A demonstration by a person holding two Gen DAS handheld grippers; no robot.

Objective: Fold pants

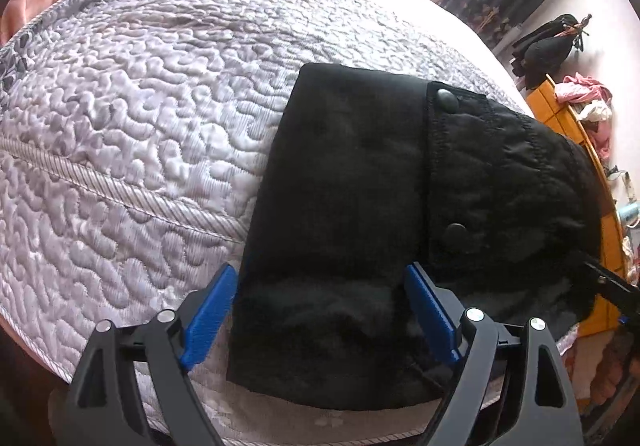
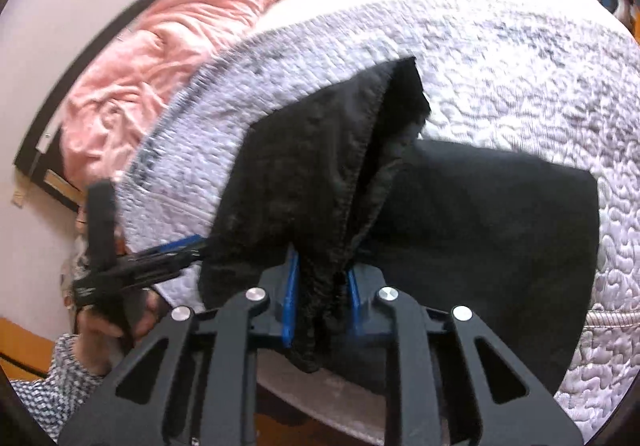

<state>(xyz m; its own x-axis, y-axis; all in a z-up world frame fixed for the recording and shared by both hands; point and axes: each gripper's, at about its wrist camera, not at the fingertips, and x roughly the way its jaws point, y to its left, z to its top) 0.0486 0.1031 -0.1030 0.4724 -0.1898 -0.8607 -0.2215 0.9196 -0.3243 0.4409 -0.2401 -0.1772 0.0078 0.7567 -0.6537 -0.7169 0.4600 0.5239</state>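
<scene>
Left wrist view: the black pants (image 1: pixel 348 214) lie folded on the mattress (image 1: pixel 120 118), long axis pointing away. The left gripper (image 1: pixel 320 310) is spread wide around them. The right gripper (image 2: pixel 320 298) pinches a raised fold.

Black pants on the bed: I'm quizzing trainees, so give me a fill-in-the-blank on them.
1. The pants are colored ____.
2. The right gripper is ____ on a bunch of their fabric.
3. The left gripper has its jaws ____.
4. The pants lie on a quilted ____.

Missing: black; shut; open; mattress
</scene>
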